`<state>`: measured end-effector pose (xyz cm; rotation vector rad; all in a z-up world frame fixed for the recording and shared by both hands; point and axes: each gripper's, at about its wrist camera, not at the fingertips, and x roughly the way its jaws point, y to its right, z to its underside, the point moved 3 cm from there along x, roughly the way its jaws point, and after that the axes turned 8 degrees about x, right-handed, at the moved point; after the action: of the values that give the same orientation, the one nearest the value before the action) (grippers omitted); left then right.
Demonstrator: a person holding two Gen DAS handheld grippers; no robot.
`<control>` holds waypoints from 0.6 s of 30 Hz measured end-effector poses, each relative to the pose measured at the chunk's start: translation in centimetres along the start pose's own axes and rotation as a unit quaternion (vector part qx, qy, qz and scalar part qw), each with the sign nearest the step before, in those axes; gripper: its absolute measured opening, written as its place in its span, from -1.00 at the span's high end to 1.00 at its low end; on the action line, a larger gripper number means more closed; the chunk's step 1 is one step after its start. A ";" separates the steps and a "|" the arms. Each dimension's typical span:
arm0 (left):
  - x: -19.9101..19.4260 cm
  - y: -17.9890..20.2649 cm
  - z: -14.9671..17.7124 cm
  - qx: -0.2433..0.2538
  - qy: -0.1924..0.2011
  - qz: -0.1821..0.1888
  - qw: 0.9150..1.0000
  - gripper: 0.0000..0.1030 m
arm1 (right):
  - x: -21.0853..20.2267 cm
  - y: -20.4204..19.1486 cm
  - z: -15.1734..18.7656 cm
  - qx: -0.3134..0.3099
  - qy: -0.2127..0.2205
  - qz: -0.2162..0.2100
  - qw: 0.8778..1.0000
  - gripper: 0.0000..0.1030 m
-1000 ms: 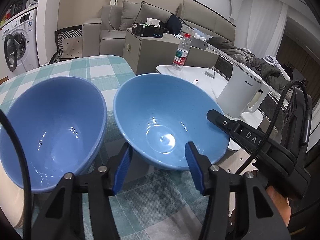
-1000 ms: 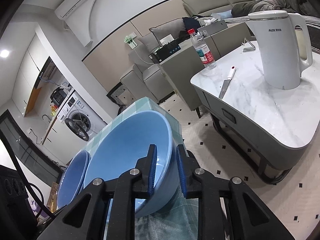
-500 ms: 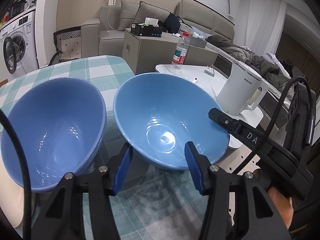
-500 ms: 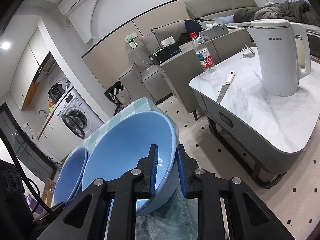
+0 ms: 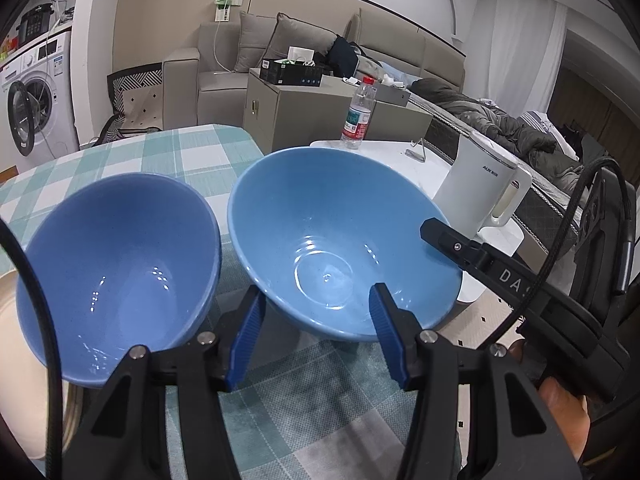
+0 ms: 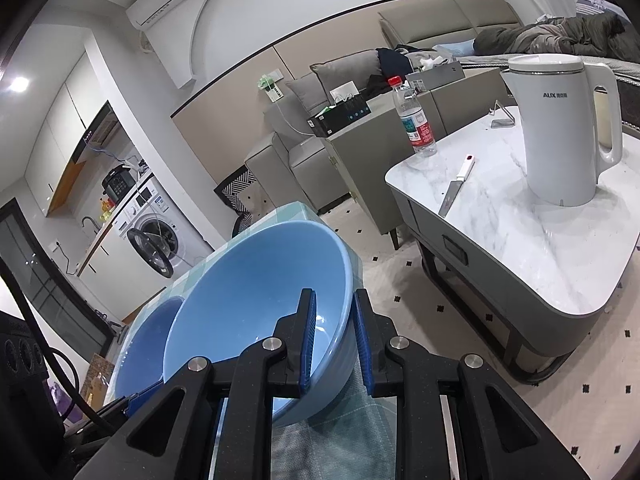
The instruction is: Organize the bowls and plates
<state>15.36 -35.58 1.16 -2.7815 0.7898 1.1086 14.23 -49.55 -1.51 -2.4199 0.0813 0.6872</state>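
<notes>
On the checked teal tablecloth (image 5: 208,152) we list two glossy blue ceramic bowls: right bowl (image 6: 256,292), wall clamped by our right gripper (image 6: 334,340); left bowl (image 5: 116,264) beside it; our left gripper (image 5: 316,332) fingers apart, empty.

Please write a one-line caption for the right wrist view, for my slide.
Right gripper clamps the rim of a tilted glossy light-blue bowl over the checked tablecloth.

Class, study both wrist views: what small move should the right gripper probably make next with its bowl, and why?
Probably lift the light blue bowl and carry it over the darker blue bowl beside it. The right gripper is shut on its rim, both bowls are empty and upright on the checked tablecloth, and the left gripper holds nothing.
</notes>
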 end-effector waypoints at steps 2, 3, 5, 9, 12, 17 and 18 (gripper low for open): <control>-0.2 0.0 -0.1 0.001 0.001 0.001 1.000 -0.03 | -0.6 -0.2 -0.1 -0.003 0.005 -0.002 1.000 0.61; -0.3 0.0 -0.2 0.001 0.003 0.002 1.000 -0.03 | -0.7 -0.3 -0.2 -0.004 0.007 -0.003 1.000 0.61; -0.6 0.1 -0.3 0.004 0.006 0.002 1.000 -0.04 | -1.1 -0.5 -0.3 -0.006 0.011 -0.003 1.000 0.61; -1.2 0.2 -0.5 0.008 0.012 0.000 1.000 -0.03 | -1.7 -0.9 -0.4 -0.008 0.015 -0.006 1.000 0.61; -1.7 0.2 -0.7 0.010 0.017 0.001 1.000 -0.03 | -2.3 -1.3 -0.5 -0.010 0.019 -0.007 1.000 0.61; -2.6 0.1 -1.0 0.011 0.025 0.003 1.000 -0.04 | -3.4 -2.1 -0.6 -0.018 0.030 -0.011 0.999 0.61; -2.8 0.1 -1.0 0.012 0.027 0.003 1.000 -0.03 | -3.6 -2.3 -0.6 -0.020 0.031 -0.012 0.999 0.61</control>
<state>14.25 -34.64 3.73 -2.8019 0.8100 1.0234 11.86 -48.43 1.94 -2.4761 0.0643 0.6075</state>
